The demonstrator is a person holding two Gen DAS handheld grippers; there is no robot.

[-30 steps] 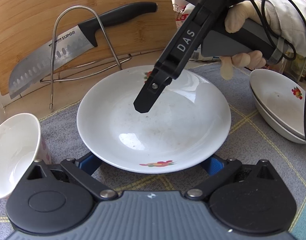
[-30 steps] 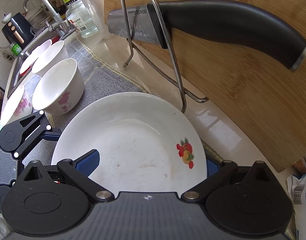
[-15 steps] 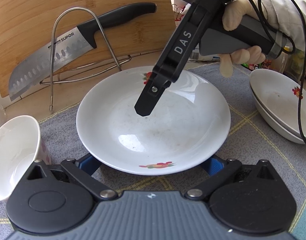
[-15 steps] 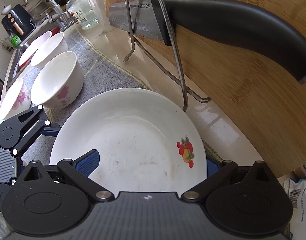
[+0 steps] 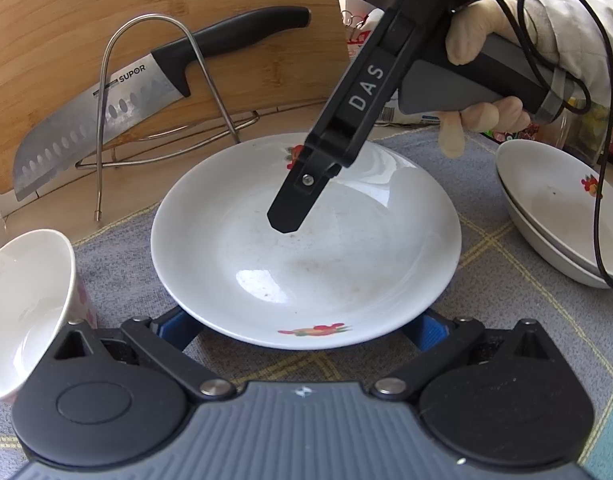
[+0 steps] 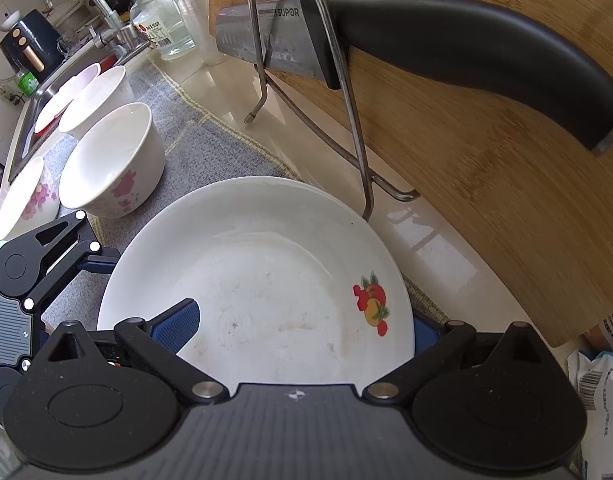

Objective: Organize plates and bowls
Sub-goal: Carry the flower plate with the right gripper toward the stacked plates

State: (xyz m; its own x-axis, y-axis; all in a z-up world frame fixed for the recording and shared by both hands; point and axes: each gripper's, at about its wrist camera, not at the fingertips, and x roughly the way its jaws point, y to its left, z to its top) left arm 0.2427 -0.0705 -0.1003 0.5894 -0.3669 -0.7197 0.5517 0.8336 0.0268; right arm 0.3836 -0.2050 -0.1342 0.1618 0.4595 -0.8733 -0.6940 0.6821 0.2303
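A white plate [image 5: 306,264] with fruit prints lies on the grey mat, also seen as the plate [image 6: 266,280] in the right wrist view. My left gripper [image 5: 302,328] is open, its blue pads [image 5: 174,324] wide apart at the plate's near rim and partly hidden under it. My right gripper [image 6: 300,324] is open and straddles the far rim. One of its fingers [image 5: 290,216] hangs over the plate's inside, and the other is hidden behind the rim. A gloved hand [image 5: 486,40] holds it.
Two stacked plates [image 5: 554,208] sit at the right. White floral bowls [image 6: 110,160] stand on the mat near the sink [image 6: 46,92], and one bowl [image 5: 22,304] is next to my left gripper. A knife [image 5: 106,112] rests on a wire rack [image 5: 154,92] against a cutting board [image 5: 146,20].
The right gripper has tilted slightly and shifted a little over the plate. The plate, the left gripper and both jaw openings look unchanged.
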